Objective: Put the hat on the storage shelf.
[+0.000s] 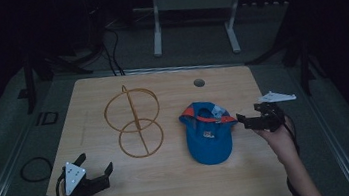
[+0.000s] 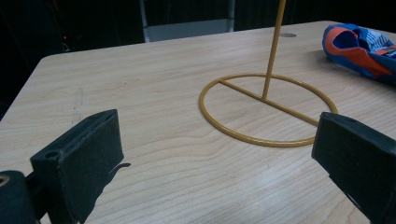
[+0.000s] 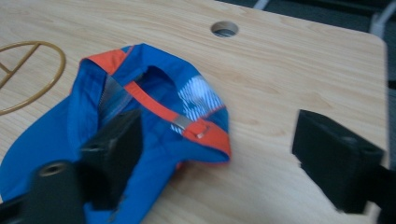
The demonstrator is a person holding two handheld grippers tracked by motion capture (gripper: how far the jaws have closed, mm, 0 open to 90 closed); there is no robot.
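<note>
Nothing is gripped yet: a blue cap [image 1: 208, 135] lies at 3 o'clock of the wire stand [image 1: 133, 121]. The right gripper [image 1: 244, 120] reaches its rear strap, jaws apart; the left gripper [image 1: 95, 169] waits, jaws apart, at 7 o'clock.

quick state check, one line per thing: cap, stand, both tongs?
cap: lying flat on the table, opening up, strap buckled, not gripped
stand: upright, bare, nothing hung on it
left tongs: open, holding nothing, near the stand's base
right tongs: open, at the cap's strap end
</note>
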